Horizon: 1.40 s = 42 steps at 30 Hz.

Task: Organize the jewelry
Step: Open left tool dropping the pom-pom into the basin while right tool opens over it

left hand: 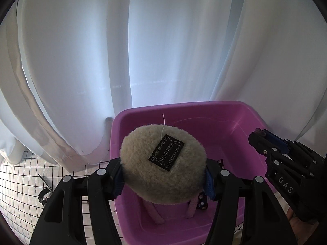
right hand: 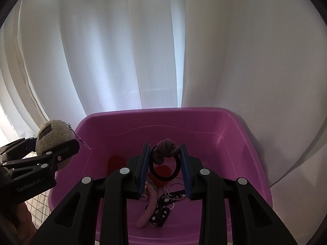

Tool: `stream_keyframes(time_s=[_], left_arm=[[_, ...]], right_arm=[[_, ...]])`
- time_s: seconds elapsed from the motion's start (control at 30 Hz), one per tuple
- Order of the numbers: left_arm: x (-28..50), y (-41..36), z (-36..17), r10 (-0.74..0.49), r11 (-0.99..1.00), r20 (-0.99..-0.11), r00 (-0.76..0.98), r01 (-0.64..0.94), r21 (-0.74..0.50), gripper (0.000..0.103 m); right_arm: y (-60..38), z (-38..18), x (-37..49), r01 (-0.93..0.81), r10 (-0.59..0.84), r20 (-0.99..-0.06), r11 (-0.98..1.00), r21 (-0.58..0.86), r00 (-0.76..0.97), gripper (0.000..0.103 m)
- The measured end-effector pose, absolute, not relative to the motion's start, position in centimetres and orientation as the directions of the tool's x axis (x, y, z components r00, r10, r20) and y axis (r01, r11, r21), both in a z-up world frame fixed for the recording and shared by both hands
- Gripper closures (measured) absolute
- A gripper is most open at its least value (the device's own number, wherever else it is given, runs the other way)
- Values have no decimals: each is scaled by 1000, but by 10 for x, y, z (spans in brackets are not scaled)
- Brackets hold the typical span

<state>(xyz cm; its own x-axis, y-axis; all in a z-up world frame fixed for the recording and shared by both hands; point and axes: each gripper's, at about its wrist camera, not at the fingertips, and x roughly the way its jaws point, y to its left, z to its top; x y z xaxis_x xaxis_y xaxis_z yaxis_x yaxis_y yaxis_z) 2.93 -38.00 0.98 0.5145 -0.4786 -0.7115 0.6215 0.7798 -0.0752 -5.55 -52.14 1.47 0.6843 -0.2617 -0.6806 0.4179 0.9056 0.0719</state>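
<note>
My left gripper [left hand: 163, 180] is shut on a beige fuzzy pom-pom [left hand: 163, 163] with a black label, held over the left part of a purple plastic bin [left hand: 204, 107]. In the right wrist view the pom-pom [right hand: 53, 134] trails a ball chain [right hand: 81, 140]. My right gripper [right hand: 164, 163] is shut on a black hair tie [right hand: 163, 171] with a knotted mauve bow, above the bin [right hand: 235, 126]. In the bin lie a pink knitted band [right hand: 149, 208], a dark flowered strap [right hand: 161, 214], silver hoops [right hand: 173, 185] and red pieces [right hand: 116, 161]. The right gripper [left hand: 263, 135] shows at the right of the left wrist view.
A white curtain [left hand: 163, 51] hangs close behind the bin. The bin stands on a white cloth with a black grid [left hand: 18, 183]. On that cloth, left of the bin, lie a small dark clip [left hand: 41, 178] and a black ring-like piece [left hand: 44, 194].
</note>
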Motion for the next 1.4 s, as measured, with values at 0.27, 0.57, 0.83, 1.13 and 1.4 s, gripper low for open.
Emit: stream_keyframes(time_s=[0.27,0.57,0.83,1.13,1.4], left_arm=[[49,-405,-24,-378,817,-817,436,571,-73,43],[54,-414,-43,-326,833,-870,369,548,-79,32],[52,-411,-42,-311,845,-869,384,531,-68,13],[49,-406,-38,-298,851,-868,397,523,-53,12],[42,-399,-31,-306,851,-856,417,523,-49,12]], right_arm=[[-551,-26,-33,429,-149,-809,893,137,569,74],[-559,-40,-31,442,-76,-847,876,196,526,39],[-563,-43,-32,445,-82,-847,875,191,525,39],[-559,-44,-32,436,-70,-846,877,200,528,39],[-555,-40,-35,421,-61,-837,882,210,544,39]])
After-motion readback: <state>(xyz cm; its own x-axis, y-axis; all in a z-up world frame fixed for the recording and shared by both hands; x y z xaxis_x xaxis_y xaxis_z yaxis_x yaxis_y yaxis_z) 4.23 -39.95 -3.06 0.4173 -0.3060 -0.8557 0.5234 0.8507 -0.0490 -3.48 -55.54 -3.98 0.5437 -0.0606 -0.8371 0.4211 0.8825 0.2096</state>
